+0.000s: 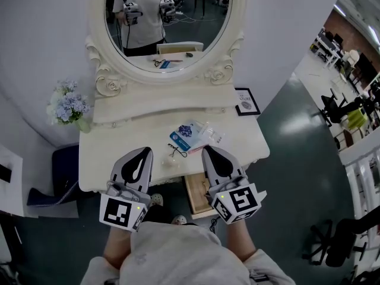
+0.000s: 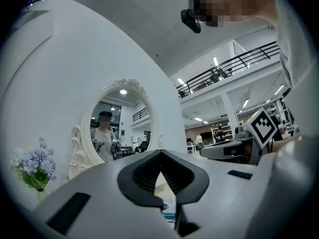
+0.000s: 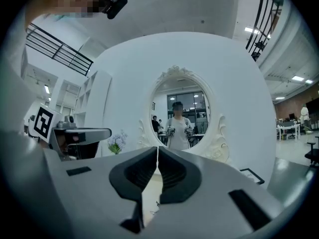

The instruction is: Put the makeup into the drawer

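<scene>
Several makeup items lie on the white vanity table (image 1: 113, 147): a blue packet (image 1: 181, 138), a clear packet (image 1: 209, 134), a thin black looped piece (image 1: 176, 153) and a small pale item (image 1: 170, 162). Under the table's front edge a drawer (image 1: 195, 193) is pulled open, showing a wooden bottom. My left gripper (image 1: 144, 152) (image 2: 160, 152) hovers over the front of the table, left of the items, shut and empty. On the right of the items, above the open drawer, my right gripper (image 1: 209, 151) (image 3: 158, 148) is also shut with nothing in it.
An oval mirror (image 1: 168, 22) rises at the back of the table and reflects the person. A vase of pale blue flowers (image 1: 67, 107) stands at the back left and a small framed picture (image 1: 246, 101) at the back right. A dark object (image 1: 62, 174) sits on the floor at left.
</scene>
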